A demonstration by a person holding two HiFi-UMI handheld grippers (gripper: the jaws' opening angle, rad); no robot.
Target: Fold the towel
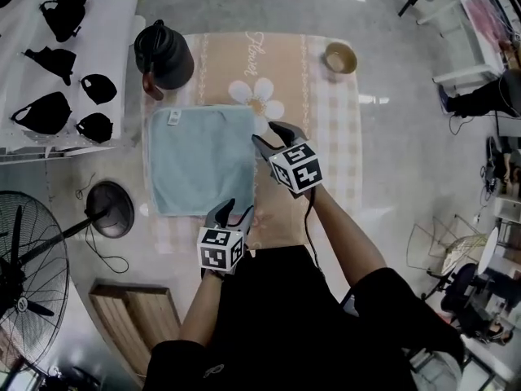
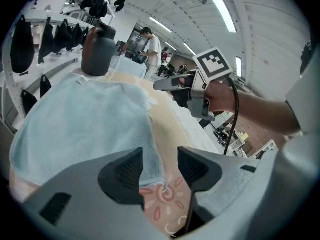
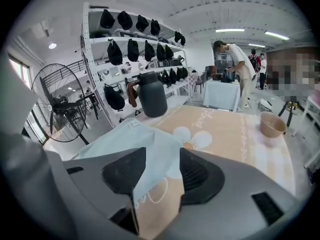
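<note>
Left tool, right tool by towel

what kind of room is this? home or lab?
Probably a big workshop or lab hall, not a home: white shelving full of black items, an industrial pedestal fan, ceiling strip lights and people at benches behind.

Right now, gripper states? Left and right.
Left gripper: open, empty, by the towel corner.
Right gripper: open, empty, by the towel's right edge.

Dark jug, bowl, fan
</note>
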